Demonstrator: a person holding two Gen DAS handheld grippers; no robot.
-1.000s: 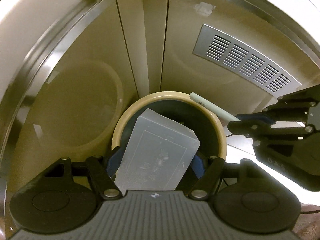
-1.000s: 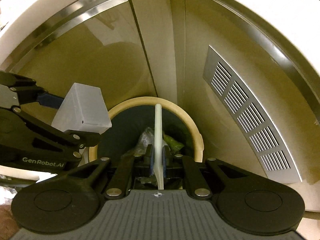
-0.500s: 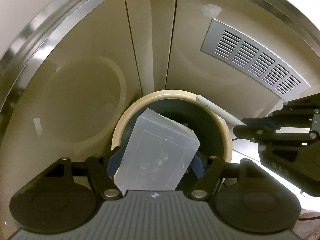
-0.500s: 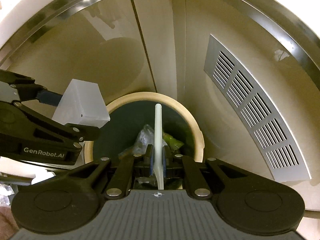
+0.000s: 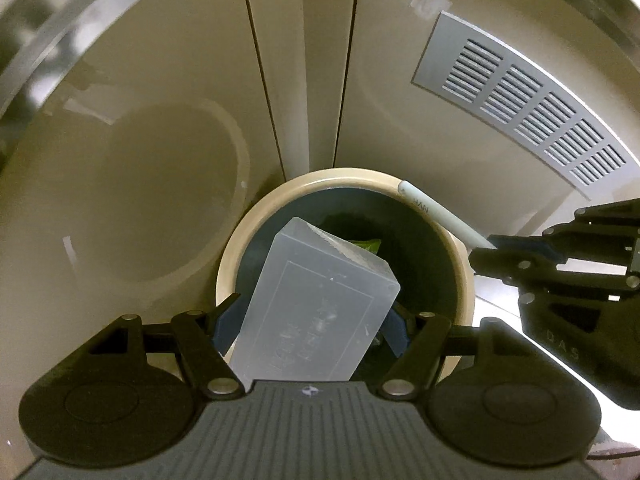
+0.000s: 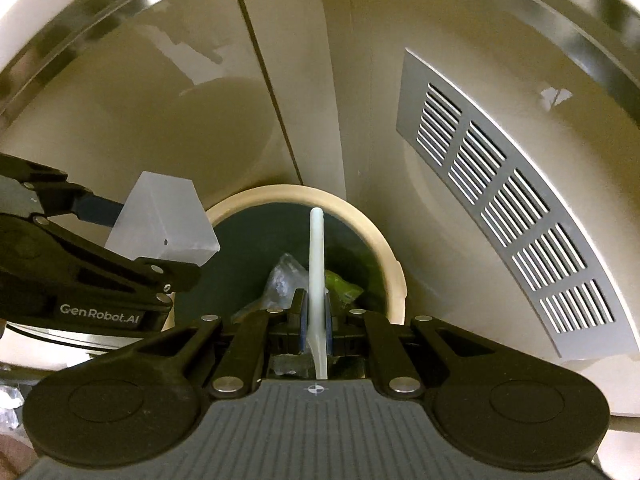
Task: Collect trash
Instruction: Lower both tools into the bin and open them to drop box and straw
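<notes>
Left gripper (image 5: 310, 328) was seen clamped wide across a frosted plastic box (image 5: 316, 320), blue pads pressed on its long side faces. Box was held tilted, far end over the bin (image 5: 464, 276) mouth. Judged light, hollow and thin-walled: stiff enough along the edges, but side faces likely to flex and pop out if squeezed harder. Surface smooth and matte, so judged a bit slippery; a grip near the corners, where the walls are stiffest, is judged safest. Faint embossed lettering was noted on the top face.

Right gripper (image 6: 316, 324) was seen closed narrow on a white plastic stick (image 6: 316, 264), pinched low on its flatter, wider part. Round shaft pointed forward, tip above the bin opening. Judged very light, rigid, slim and smooth: prone to pivoting between the pads, so the hold on the flat section is judged the right place. Small printed text near its tip could not be read.

Below both: round bin, cream rounded rim, dark liner. Crinkled clear wrapper (image 6: 282, 280) and something green (image 6: 340, 284) were seen inside.

Behind: glossy beige cabinet panels (image 5: 168, 100) with vertical seams, grey slotted vent grille (image 5: 520, 96), chrome trim strip (image 6: 100, 32) along the top edge.
</notes>
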